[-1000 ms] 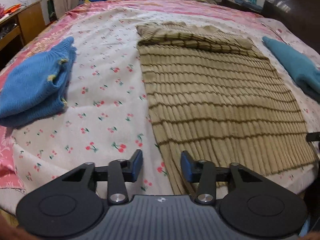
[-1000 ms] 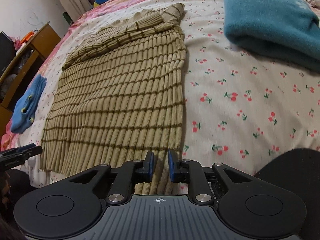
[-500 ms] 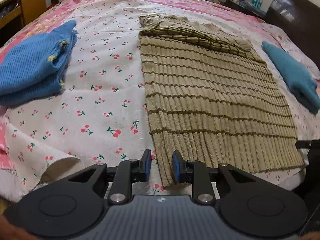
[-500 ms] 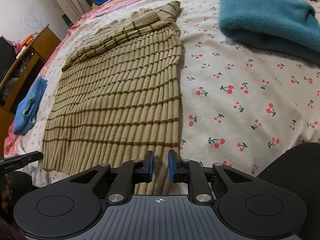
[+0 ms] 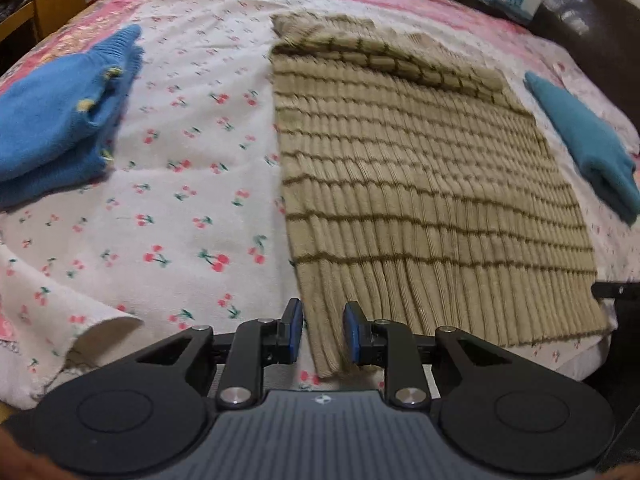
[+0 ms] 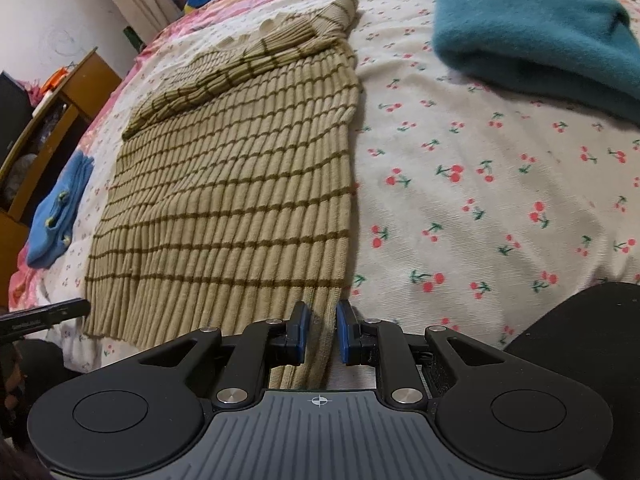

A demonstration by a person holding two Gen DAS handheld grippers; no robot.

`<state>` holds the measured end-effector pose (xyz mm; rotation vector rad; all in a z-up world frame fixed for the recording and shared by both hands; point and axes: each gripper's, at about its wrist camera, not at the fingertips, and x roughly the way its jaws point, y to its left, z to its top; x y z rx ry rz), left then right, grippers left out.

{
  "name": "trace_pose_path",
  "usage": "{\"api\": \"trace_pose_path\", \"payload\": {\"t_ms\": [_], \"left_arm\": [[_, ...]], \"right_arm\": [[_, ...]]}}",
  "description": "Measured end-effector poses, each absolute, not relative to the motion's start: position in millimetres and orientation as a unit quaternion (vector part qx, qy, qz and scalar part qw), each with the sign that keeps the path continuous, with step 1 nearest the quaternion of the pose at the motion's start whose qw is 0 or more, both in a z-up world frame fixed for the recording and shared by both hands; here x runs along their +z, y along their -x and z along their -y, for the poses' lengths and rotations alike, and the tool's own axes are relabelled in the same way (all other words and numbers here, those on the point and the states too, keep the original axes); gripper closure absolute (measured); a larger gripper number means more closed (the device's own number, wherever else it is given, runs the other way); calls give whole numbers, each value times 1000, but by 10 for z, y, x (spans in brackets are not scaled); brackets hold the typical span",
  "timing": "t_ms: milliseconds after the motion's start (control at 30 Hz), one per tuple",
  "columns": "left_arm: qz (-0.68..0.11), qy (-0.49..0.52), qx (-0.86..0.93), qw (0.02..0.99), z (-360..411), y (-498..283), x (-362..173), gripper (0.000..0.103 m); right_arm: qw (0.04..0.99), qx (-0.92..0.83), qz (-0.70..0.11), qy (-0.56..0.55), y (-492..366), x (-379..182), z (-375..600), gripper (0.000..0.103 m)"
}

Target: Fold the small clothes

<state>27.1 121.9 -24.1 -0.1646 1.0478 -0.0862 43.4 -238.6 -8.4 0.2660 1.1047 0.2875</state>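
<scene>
The tan striped sweater [image 5: 420, 184] lies flat on the cherry bedsheet [image 5: 180, 200]. The left gripper [image 5: 322, 330] and right gripper [image 6: 322, 330] each pinch a six-o'clock hem corner, ready to fold toward twelve.
</scene>
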Motion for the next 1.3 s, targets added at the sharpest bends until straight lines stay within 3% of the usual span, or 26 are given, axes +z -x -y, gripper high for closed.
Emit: {"api": "trace_pose_path", "payload": {"t_ms": [433, 967, 1100, 1300], "left_arm": [[-487, 118, -37, 864, -1415, -161, -133, 76], [-511, 48, -30, 858, -1091, -309, -287, 76], [-511, 80, -31, 856, -1179, -286, -264, 88], [-484, 185, -42, 854, -1443, -256, -150, 90]], "right_arm": [[829, 136, -526, -132, -447, -113, 2378, 85], [828, 137, -526, -137, -451, -129, 2380, 85], [828, 140, -526, -135, -442, -121, 2371, 85], [820, 161, -516, -185, -432, -84, 2473, 94]]}}
